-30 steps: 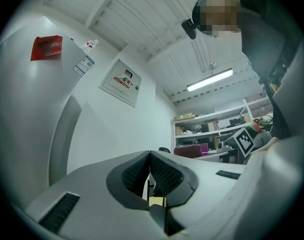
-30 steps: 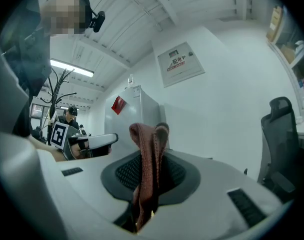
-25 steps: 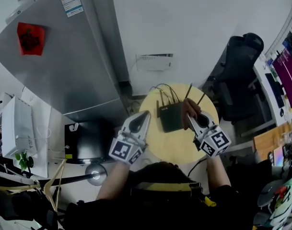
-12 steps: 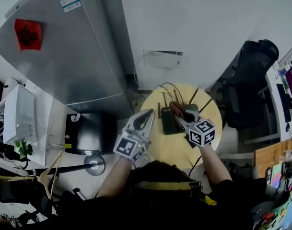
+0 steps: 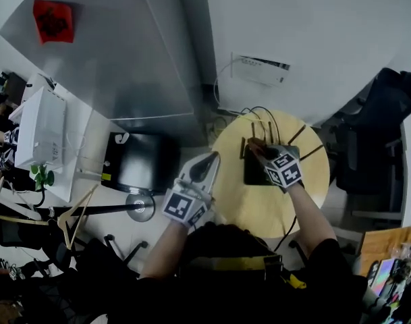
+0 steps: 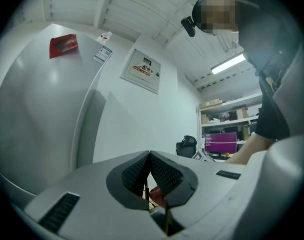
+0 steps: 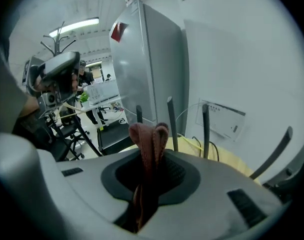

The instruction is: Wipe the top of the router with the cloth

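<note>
The router (image 5: pixel 253 175) lies on the far half of the round wooden table (image 5: pixel 259 211), a flat black box with its thin antennas (image 7: pixel 170 123) standing up along the far edge and cables trailing off behind. The right gripper (image 7: pixel 151 158) hangs right over the router's top, its jaws pinched onto a folded reddish-brown cloth (image 7: pixel 148 138) whose loop sticks out past the tips. The left gripper (image 5: pixel 202 166) is held off to the left, near the table's left edge, jaws pressed together with nothing between them. The cloth looks soft and limp, so it should drape and smear easily but may bunch or slip if gripped only by a corner; the mid-fold hold seems sound. The router is probably light with a smooth plastic shell, likely to slide on the wood under a firm wipe, so steadying its near left side with the free gripper would help. The antennas look spindly and hinged; strokes are best kept clear of them.
</note>
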{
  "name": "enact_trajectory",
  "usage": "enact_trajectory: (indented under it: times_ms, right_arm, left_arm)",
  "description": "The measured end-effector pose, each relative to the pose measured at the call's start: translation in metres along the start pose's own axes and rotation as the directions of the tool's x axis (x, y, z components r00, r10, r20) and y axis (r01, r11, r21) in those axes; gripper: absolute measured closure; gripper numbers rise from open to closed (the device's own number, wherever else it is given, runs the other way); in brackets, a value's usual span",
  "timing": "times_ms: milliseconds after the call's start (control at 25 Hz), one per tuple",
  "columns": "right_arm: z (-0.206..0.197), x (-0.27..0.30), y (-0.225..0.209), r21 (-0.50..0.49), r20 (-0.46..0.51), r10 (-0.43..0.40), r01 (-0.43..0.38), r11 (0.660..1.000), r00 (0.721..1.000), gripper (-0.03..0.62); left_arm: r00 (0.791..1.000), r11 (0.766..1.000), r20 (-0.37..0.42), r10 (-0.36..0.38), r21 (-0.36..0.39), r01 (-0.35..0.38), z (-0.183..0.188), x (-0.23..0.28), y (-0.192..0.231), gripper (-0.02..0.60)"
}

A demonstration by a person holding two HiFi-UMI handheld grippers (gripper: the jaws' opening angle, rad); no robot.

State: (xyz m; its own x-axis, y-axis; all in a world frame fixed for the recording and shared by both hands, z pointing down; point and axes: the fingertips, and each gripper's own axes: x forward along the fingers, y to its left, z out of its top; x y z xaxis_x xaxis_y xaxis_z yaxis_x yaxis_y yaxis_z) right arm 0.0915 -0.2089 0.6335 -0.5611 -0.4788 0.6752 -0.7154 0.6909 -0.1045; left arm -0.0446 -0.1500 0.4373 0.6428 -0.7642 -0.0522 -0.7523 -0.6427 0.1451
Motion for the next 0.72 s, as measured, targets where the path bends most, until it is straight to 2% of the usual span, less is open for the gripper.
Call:
enact_trajectory:
  times_ms: [120,200,320,440,520,600,720]
  right_arm:
    - [-0.007,0.024,-0.006,0.107,-0.068,0.062,-0.055,0.993,0.996,0.531]
    - [-0.014,0.039,-0.006,0.11,-0.116,0.066,-0.053,0.992,0.991,0.53]
    - [-0.018,0.053,-0.011,-0.006,-0.179,0.002,-0.003,1.0,0.984,0.53]
    - [-0.012,0.061,-0.021,-0.172,-0.2,-0.061,0.027,0.985,0.978,0.53]
    - [-0.006,0.063,-0.025,-0.31,-0.213,-0.109,0.038,0.95,0.971,0.53]
    - [-0.001,0.064,-0.022,-0.456,-0.235,-0.152,0.029,0.889,0.96,0.53]
    - [-0.012,0.068,-0.015,-0.582,-0.286,-0.202,-0.002,0.813,0.937,0.53]
  left_arm:
    - [0.998,0.998,-0.011,0.058,0.001,-0.058,-0.002,-0.009,0.01,0.591]
    - [0.996,0.996,-0.017,0.092,0.008,-0.092,-0.003,-0.017,0.015,0.591]
    - [0.99,0.99,-0.028,0.139,0.006,-0.139,-0.004,-0.028,0.024,0.591]
    - [0.984,0.984,-0.035,0.176,0.0,-0.177,-0.006,-0.037,0.03,0.591]
    - [0.98,0.981,-0.04,0.193,0.0,-0.193,-0.008,-0.041,0.035,0.591]
    - [0.979,0.979,-0.041,0.202,-0.003,-0.202,-0.01,-0.045,0.038,0.591]
    - [0.978,0.979,-0.042,0.204,-0.012,-0.204,-0.01,-0.046,0.041,0.591]
